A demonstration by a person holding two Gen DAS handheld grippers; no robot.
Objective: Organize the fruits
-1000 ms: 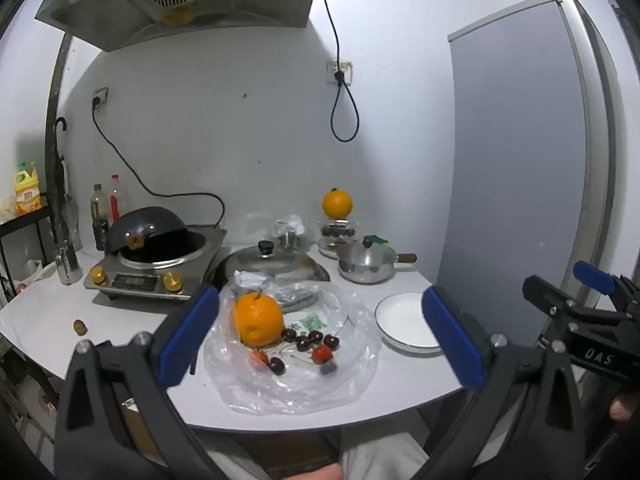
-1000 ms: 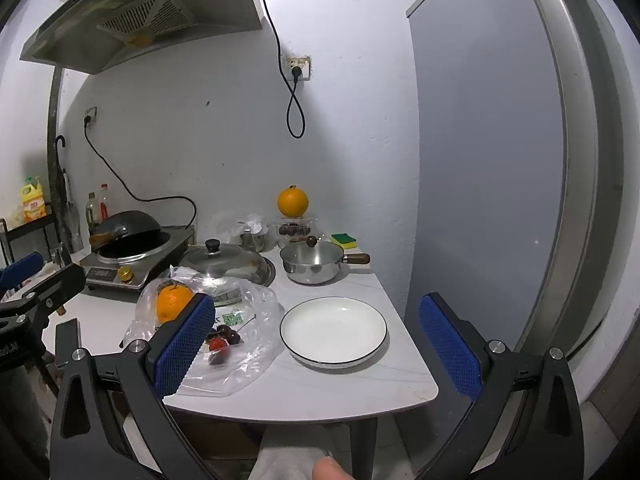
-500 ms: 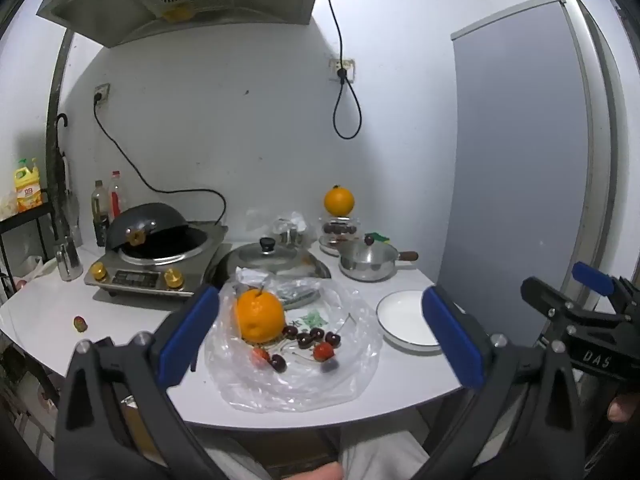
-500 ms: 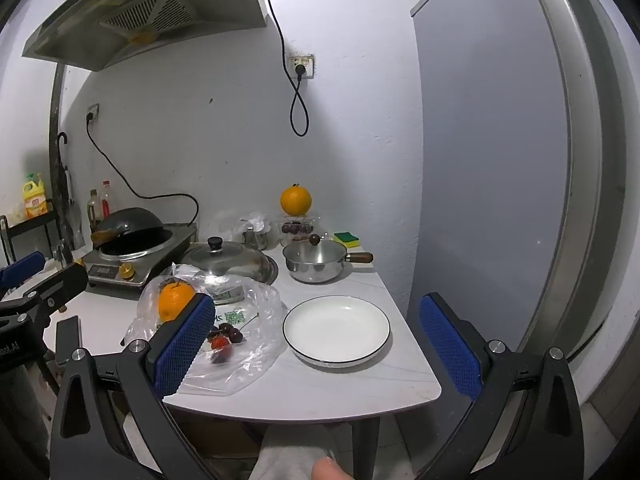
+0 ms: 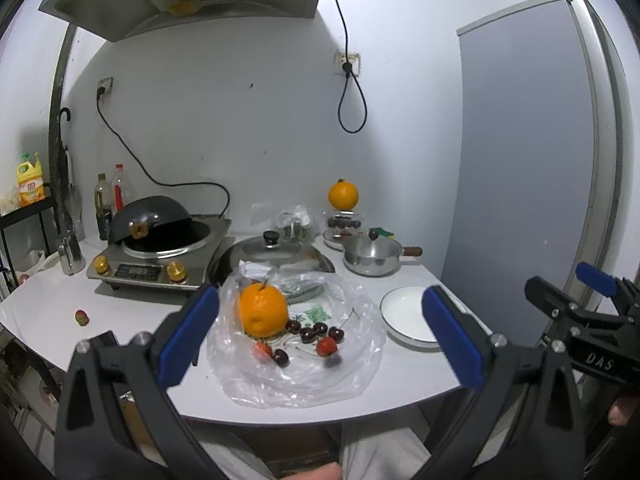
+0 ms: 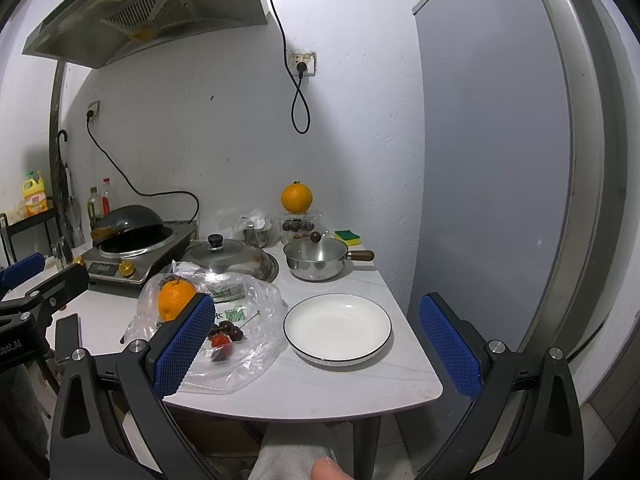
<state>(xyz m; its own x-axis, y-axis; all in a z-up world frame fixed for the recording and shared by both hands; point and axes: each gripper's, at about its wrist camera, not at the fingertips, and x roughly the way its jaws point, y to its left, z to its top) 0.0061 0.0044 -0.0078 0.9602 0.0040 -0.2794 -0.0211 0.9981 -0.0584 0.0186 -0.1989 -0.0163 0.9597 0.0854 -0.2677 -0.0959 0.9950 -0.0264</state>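
Note:
An orange (image 5: 262, 310) lies on a clear plastic bag (image 5: 298, 360) with dark cherries (image 5: 312, 332) and red strawberries (image 5: 326, 346) near the table's front edge. An empty white plate (image 6: 338, 326) sits to the right of the bag. My left gripper (image 5: 320, 340) is open and empty, held back from the table in front of the bag. My right gripper (image 6: 316, 344) is open and empty, held back in front of the plate. The orange (image 6: 174, 300) and the bag (image 6: 240, 344) also show in the right wrist view.
A second orange (image 5: 343, 195) sits on a glass jar at the back. A steel saucepan (image 5: 372, 256), a lidded pan (image 5: 272, 256) and an induction cooker with a wok (image 5: 160, 248) stand behind the bag. A lone strawberry (image 5: 81, 317) lies at the left. A grey fridge (image 6: 500, 160) stands at the right.
Both views have drifted slightly; the table objects sit a touch higher in the frames. Nothing on the table has moved and both grippers stay open.

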